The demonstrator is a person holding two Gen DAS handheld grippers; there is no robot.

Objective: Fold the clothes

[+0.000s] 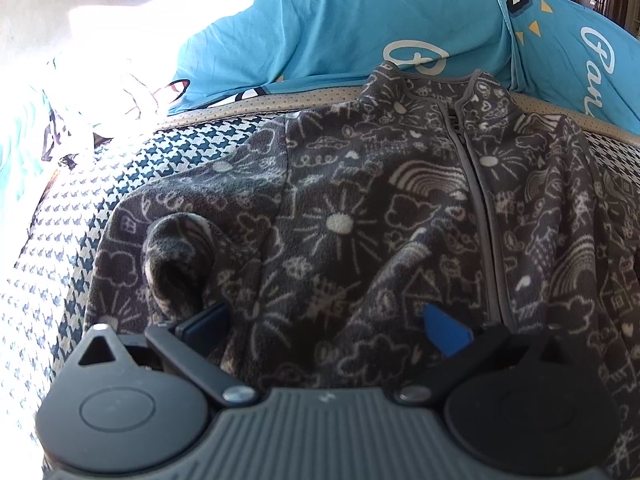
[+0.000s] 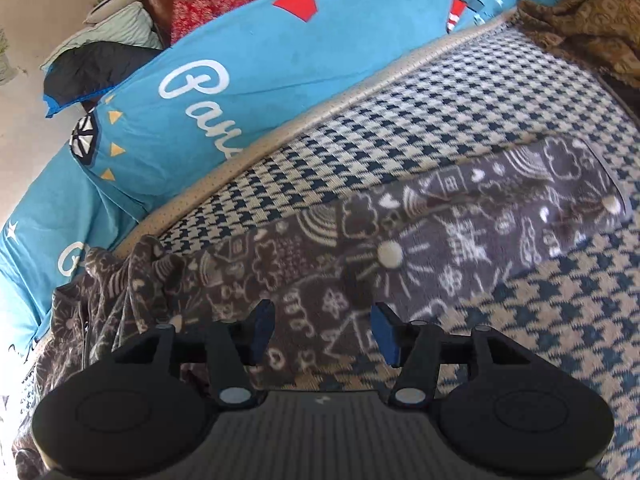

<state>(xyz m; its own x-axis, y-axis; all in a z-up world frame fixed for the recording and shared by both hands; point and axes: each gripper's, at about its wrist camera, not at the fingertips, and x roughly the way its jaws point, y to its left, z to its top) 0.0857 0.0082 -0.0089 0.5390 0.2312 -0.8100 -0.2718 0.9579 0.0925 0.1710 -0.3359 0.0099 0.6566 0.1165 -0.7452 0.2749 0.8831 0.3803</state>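
Observation:
A dark grey fleece jacket (image 1: pixel 360 220) with white doodle prints and a grey zip lies front up on a houndstooth cover (image 1: pixel 80 240). Its one sleeve is folded in, with the cuff (image 1: pixel 176 256) curled up at the left. My left gripper (image 1: pixel 324 326) hovers low over the jacket's lower body, its jaws wide apart and a bulge of fleece lying between them, not pinched. In the right wrist view the other sleeve (image 2: pixel 440 240) stretches flat to the right. My right gripper (image 2: pixel 324 332) stands partly open just above that sleeve, gripping nothing.
Blue printed bedding (image 1: pixel 340 28) (image 2: pixel 240 60) runs along the far edge of the cover (image 2: pixel 440 120). A brown patterned blanket (image 2: pixel 588 20) lies at the far right corner, and red cloth (image 2: pixel 208 0) and pillows sit beyond. Bright sunlight washes out the left side.

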